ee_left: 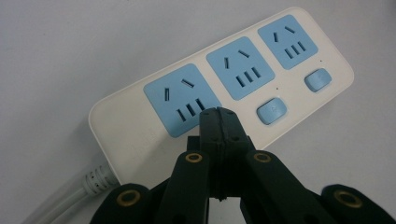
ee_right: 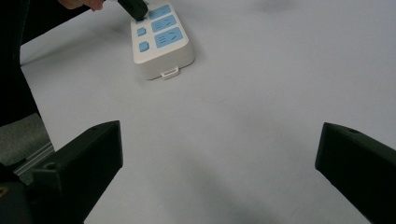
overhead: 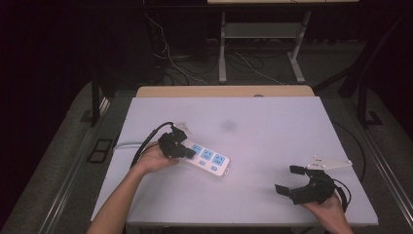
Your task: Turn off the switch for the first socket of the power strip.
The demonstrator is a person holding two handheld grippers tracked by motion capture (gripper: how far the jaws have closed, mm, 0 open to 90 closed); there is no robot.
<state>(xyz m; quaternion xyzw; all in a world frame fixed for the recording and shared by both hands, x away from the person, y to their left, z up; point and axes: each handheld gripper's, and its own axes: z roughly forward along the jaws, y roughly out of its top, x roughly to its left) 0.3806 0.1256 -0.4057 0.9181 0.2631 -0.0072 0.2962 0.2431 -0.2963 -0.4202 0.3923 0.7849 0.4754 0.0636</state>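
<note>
My left fingers [ee_left: 218, 116] were clenched empty, tips pressing the power strip [overhead: 207, 159] left of centre on the table [overhead: 272, 141], my right fingers [overhead: 287, 179] spread wide, and that stiff, light, slippery plastic looked best gripped across its narrow sides.

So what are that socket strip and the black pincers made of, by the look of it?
The power strip looks like moulded plastic: a smooth off-white shell with a soft sheen, matte light-blue socket faces and buttons. Its cable looks like grey rubbery sheathing with a ribbed collar. The left gripper seems matte black hard plastic, possibly printed, with brass-coloured metal inserts at the joints.
</note>
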